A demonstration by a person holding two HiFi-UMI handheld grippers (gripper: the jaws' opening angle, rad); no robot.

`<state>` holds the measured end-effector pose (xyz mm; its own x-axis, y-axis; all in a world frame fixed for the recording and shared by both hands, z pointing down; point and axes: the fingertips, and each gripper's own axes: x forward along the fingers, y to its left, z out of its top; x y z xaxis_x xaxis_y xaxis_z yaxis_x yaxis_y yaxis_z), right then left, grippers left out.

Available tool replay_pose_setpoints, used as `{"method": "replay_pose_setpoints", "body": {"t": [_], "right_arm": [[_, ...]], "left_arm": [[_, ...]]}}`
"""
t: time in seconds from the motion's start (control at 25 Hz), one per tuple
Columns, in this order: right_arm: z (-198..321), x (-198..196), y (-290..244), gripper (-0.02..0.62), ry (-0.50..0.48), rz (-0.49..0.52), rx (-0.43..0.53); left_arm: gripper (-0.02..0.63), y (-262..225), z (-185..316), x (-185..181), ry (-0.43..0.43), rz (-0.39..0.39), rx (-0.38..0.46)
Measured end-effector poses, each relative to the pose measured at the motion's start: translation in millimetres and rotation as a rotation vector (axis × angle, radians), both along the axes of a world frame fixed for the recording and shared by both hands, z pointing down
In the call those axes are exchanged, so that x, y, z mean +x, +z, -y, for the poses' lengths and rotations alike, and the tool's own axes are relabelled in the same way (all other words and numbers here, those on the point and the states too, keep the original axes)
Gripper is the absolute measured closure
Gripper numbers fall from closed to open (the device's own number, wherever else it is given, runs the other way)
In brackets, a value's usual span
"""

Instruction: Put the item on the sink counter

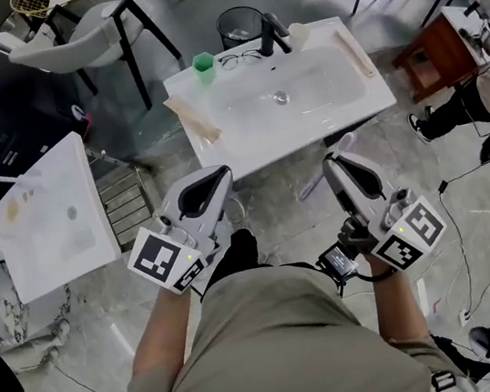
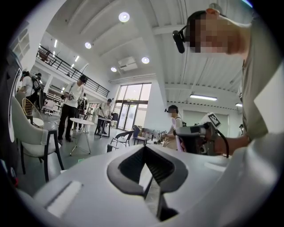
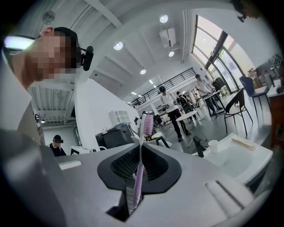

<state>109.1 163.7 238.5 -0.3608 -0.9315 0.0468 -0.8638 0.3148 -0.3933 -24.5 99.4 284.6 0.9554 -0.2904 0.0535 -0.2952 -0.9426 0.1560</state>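
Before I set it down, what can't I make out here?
- Toothbrush handle end: right gripper view, sunk between the jaws.
- Counter: absent from the left gripper view, which points up and away. The right gripper view shows only one corner, cut off at the picture's edge.
- Beige strips on Counter: head view, too small to identify.

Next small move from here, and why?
Probably carry the right tool forward over the sink counter. Its jaws are shut on the toothbrush, it is short of the counter's near edge, and the near right corner looks free. The left tool is shut and empty.
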Motion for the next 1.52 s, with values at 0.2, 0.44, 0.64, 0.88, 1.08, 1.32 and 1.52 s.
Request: {"method": "replay_pose_setpoints", "body": {"t": [0.2,0.44,0.64,0.88,1.08,1.32,1.52], "right_arm": [[46,-2,1,0.566,-0.002,-0.003,-0.015],[102,-3,3,0.566,0.002,-0.009,-0.03],[144,-4,6,0.566,0.006,-0.008,-0.038],[191,-5,15,0.566,0.006,-0.01,-0.048],[216,-13,22,0.566,-0.006,-0.021,-0.051],[242,-14,29,0.566,-0.016,-0.039,-0.052],[260,-13,39,0.566,-0.019,-0.048,-0.058]], "left_arm": [[0.6,7,44,1,0.005,0.006,-0.023],[0.6,12,99,-2,0.011,0.011,-0.041],[0.6,14,141,-2,0.022,0.022,-0.039],[0.6,20,180,-5,0.025,0.023,-0.047],[0.6,26,197,-12,0.019,0.02,-0.052],[0.6,35,213,-20,0.009,0.027,-0.068],[0.6,41,222,-22,0.0,0.03,-0.077]]}}
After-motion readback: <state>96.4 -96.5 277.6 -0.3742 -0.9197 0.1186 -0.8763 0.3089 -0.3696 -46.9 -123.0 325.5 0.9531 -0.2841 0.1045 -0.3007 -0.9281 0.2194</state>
